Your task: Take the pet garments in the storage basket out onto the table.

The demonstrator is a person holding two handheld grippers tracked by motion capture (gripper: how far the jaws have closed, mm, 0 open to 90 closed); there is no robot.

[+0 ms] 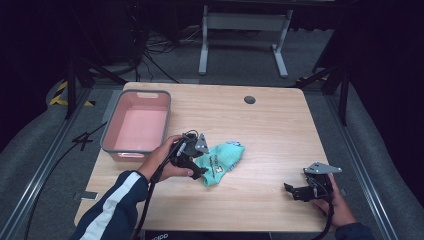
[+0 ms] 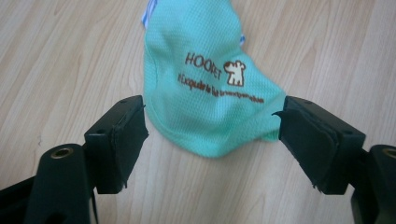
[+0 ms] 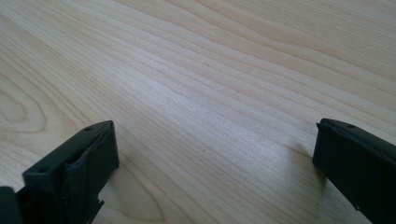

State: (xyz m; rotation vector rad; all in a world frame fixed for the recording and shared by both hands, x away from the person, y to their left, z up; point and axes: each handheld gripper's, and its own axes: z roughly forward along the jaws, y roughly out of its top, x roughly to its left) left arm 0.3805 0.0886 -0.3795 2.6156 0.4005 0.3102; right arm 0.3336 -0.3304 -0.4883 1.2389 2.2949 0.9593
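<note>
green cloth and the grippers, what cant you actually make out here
- green cloth: its near edge, high view, hidden by the left gripper.
- Second line of brown print, left gripper view: too small and blurred to read.
- right gripper: jaw tips, high view, too small and dark.
- pink bin: its contents, glare on the floor.

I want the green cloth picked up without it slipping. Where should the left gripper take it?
Probably the rounded near edge of the green cloth, coming from above. It lies flat on the table, and the left gripper already has its open jaws either side of that edge.
</note>
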